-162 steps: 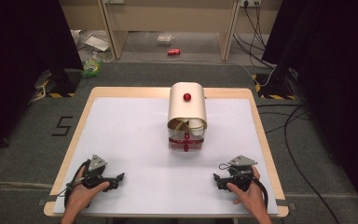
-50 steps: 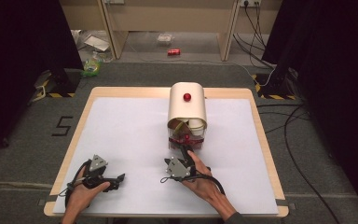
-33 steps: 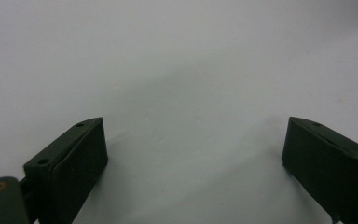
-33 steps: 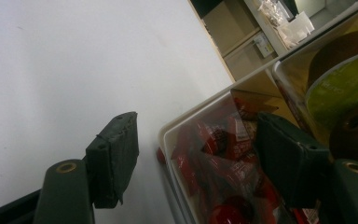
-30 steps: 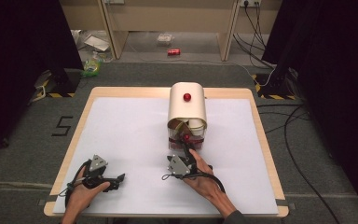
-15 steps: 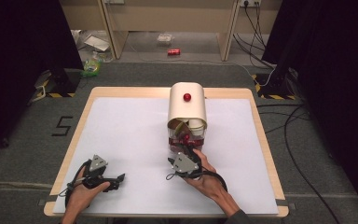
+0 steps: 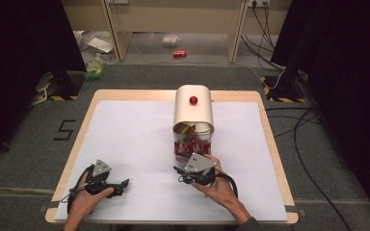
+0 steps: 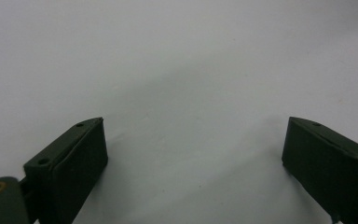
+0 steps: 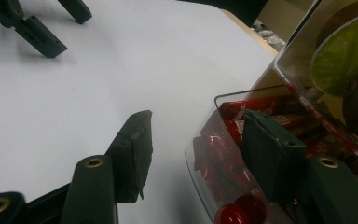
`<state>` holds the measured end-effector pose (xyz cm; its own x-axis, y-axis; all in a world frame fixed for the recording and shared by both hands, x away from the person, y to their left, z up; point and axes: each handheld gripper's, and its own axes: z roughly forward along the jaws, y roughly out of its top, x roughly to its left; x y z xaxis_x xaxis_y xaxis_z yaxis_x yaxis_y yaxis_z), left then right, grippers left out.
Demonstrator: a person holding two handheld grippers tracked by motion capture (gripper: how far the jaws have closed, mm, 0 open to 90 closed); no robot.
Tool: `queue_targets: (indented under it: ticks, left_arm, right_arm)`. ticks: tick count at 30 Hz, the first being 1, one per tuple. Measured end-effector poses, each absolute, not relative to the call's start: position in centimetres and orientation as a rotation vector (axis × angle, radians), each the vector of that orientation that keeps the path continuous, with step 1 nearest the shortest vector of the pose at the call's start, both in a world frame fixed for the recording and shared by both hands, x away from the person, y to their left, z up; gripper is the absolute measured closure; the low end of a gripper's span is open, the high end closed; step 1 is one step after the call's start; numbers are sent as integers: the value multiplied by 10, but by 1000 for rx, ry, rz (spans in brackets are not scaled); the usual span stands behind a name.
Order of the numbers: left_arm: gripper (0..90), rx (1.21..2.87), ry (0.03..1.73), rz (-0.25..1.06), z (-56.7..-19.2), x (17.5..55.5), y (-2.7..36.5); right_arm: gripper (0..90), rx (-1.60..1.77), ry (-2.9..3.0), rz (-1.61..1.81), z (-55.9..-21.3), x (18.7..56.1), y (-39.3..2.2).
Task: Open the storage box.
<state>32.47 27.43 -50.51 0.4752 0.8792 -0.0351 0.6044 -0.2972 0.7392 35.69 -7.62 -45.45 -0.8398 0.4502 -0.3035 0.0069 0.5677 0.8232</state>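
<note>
The left gripper (image 7: pixel 121 184) rests on the white bench (image 7: pixel 125 139) at its near left, jaws spread wide apart; the right gripper (image 9: pixel 196 140) straddles the clear tray's (image 9: pixel 205 154) wall, jaws apart. Red sweets (image 7: pixel 185 144) fill that tray beneath the cream dispenser (image 7: pixel 193 108).

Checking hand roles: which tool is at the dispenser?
The right tool: its jaws straddle the clear tray's wall of red sweets. The left tool rests open on bare table, apart.

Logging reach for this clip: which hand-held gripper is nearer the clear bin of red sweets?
Right. The right hand-held gripper is at the clear bin, jaws straddling its wall; the left hand-held gripper rests far off near the table's front-left corner.
</note>
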Motion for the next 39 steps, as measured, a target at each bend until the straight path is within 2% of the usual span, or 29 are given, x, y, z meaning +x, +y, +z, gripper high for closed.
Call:
queue_targets:
  ticks: [25,39]
  left_arm:
    - [60,2018,1225,496,-505,325,275]
    - [60,2017,1225,496,-505,325,275]
  right_arm:
    - [531,406,2422,1289,-457,339,-86]
    - [543,390,2452,1276,-461,333,-86]
